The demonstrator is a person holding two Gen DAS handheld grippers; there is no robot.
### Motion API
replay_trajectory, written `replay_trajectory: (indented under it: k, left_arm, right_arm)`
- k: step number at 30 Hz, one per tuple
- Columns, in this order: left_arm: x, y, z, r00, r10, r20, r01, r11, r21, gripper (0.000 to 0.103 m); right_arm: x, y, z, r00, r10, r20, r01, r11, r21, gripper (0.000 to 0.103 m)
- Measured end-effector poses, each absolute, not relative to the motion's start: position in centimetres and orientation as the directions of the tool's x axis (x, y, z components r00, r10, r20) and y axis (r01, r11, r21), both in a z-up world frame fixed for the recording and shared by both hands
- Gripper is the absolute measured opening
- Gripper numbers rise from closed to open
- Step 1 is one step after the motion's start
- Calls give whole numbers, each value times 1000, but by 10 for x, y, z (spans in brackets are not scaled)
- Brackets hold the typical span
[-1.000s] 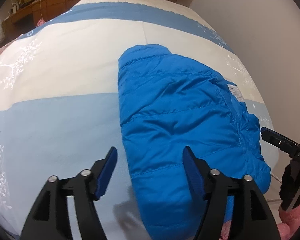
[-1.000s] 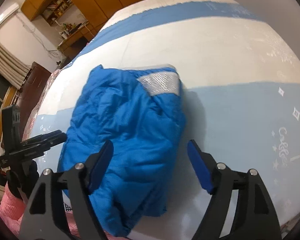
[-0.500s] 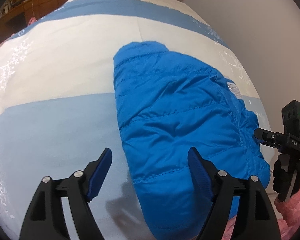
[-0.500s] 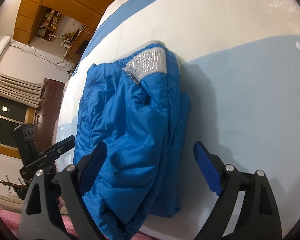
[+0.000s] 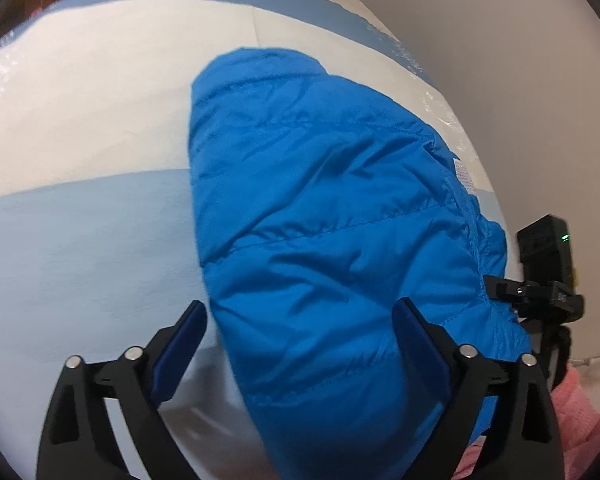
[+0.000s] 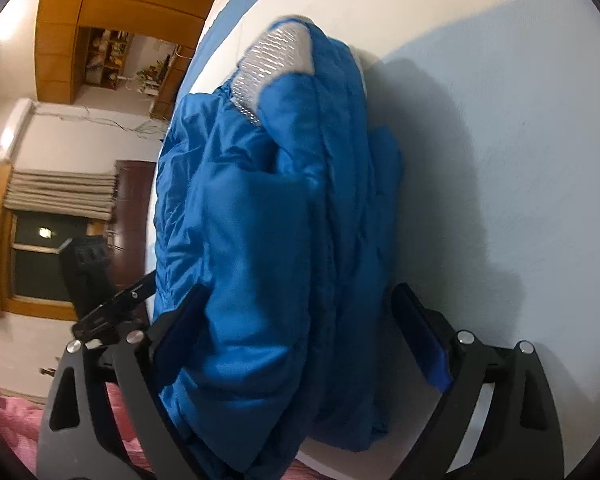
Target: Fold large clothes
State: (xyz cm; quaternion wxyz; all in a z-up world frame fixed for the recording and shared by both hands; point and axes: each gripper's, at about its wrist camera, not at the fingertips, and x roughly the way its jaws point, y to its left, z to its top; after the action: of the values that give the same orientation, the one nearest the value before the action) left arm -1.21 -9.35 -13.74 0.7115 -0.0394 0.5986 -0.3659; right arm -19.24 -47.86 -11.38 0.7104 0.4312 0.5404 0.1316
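Jacket now nearer both spread hand-held grippers

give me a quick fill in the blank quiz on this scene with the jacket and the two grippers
1. The puffy quilted jacket lying folded on the bed is ____ in colour.
2. The left gripper has its jaws ____, straddling the jacket's near edge.
3. The jacket rests on a bedsheet banded in cream and light ____.
4. In the right wrist view, the mesh lining patch on the jacket is ____.

Missing words: blue; open; blue; silver-grey
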Motion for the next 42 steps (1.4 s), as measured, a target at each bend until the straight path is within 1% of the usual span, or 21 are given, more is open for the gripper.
replay_trajectory:
  k: [2,5,8,9,10,12,13,15,18,23,28,36,42]
  left_arm:
    - [-9,-94,-145,-17,-601,-799,454,708,-542,100]
    - [-3,-95,-158,-64,-654,-753,410,671,-618,100]
    - [1,-95,-164,-79,-679,-730,381,656,-652,100]
    - [1,-95,-164,-78,-683,-726,376,655,-656,100]
    - [1,-95,-164,-76,-685,-724,375,653,-658,100]
    - [-2,-93,-162,-68,-691,-720,378,650,-659,94]
    - [-3,-90,-160,-65,-693,-718,385,647,-659,92]
    - [-6,-89,-157,-63,-697,-714,391,641,-661,86]
    - [-7,-92,-152,-57,-701,-711,397,637,-660,84]
    - [-13,-87,-144,-51,-716,-696,409,621,-668,80]
    - [-18,-87,-127,-28,-730,-683,432,607,-667,79]
    - [12,-71,-92,64,-733,-677,450,627,-635,79]
    - [52,-55,-84,125,-729,-673,435,650,-623,79]
  right_arm:
    - [-195,-481,-120,393,677,-622,285,553,783,92]
    - [-196,-482,-122,402,687,-605,274,540,796,92]
    - [-196,-479,-122,414,690,-594,252,540,803,91]
    - [-194,-478,-122,419,691,-588,248,536,807,90]
    - [-194,-476,-122,428,696,-577,244,526,815,87]
    - [-196,-476,-123,441,708,-551,244,497,833,77]
    - [-198,-477,-123,448,712,-540,244,484,840,74]
    - [-198,-479,-120,457,718,-526,237,472,849,63]
    - [-202,-481,-116,461,715,-525,225,478,849,55]
    - [-208,-478,-102,470,701,-536,205,504,839,52]
    - [-203,-473,-78,481,683,-549,174,539,824,52]
    - [-149,-464,-46,489,686,-539,80,580,810,52]
    - [-86,-450,-36,474,694,-542,24,605,796,52]
